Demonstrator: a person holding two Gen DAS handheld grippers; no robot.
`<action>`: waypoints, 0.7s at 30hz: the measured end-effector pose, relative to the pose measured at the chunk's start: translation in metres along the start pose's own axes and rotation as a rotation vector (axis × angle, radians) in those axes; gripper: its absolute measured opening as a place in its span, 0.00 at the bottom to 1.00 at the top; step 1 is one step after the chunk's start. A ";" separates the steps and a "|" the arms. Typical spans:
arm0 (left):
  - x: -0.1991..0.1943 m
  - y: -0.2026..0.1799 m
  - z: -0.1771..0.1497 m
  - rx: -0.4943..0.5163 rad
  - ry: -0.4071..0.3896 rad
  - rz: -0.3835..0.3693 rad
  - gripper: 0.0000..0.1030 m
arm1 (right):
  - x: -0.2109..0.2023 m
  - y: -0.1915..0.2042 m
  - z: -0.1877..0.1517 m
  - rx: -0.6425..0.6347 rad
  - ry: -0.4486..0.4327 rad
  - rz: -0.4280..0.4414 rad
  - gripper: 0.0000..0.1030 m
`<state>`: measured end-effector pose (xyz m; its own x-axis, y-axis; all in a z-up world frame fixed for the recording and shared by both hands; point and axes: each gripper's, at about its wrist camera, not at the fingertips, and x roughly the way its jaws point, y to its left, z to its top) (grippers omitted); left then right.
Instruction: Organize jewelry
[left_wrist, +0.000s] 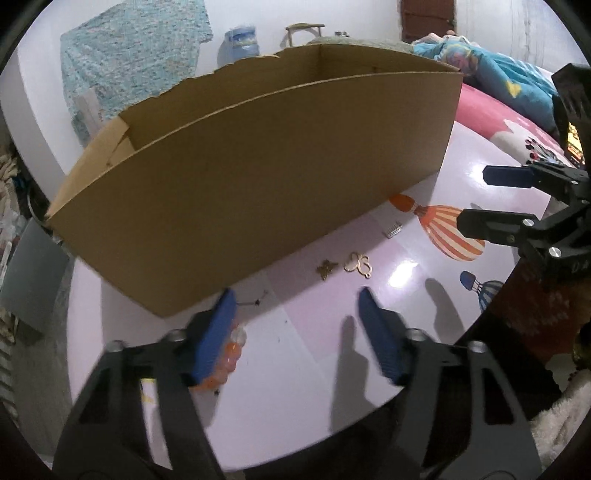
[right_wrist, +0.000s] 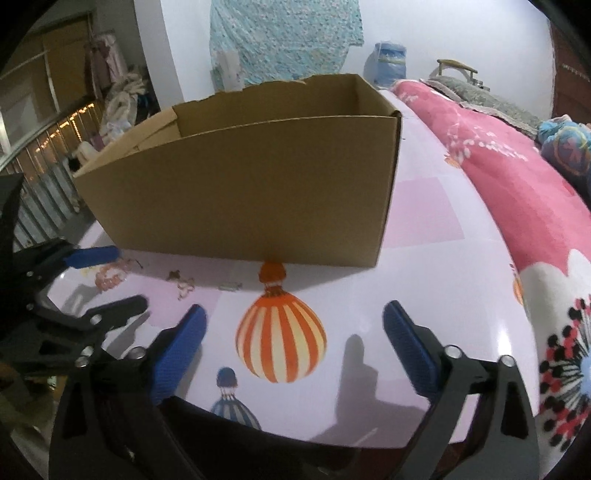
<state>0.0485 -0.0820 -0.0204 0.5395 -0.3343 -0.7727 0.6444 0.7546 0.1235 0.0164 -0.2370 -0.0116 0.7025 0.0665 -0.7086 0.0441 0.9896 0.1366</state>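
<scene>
I can make out almost no writing from here. On the black plastic body of the right gripper (left_wrist: 476, 201), off to the right of my left tongs, two pale raised letters show, seemingly "D A", cut off at the picture's edge. The plain brown cardboard box (left_wrist: 258, 184) ahead of the tongs bears no legible print.

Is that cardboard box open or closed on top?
Open. The cardboard box has no lid or flaps over it; both views look past its rim to the inner walls.

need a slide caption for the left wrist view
Left tool over beaded bracelet, gold charms beside cardboard box.
</scene>
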 end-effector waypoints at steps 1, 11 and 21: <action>0.002 -0.001 0.001 0.008 0.002 -0.008 0.48 | 0.001 -0.001 0.000 0.005 0.000 0.008 0.85; 0.031 -0.006 0.026 0.108 0.024 -0.119 0.25 | 0.016 -0.007 0.006 0.023 0.019 0.050 0.79; 0.042 -0.003 0.041 0.174 0.059 -0.240 0.09 | 0.022 -0.010 0.008 0.037 0.018 0.060 0.78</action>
<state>0.0914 -0.1211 -0.0280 0.3313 -0.4546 -0.8268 0.8356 0.5483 0.0333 0.0368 -0.2465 -0.0228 0.6919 0.1285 -0.7104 0.0283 0.9784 0.2046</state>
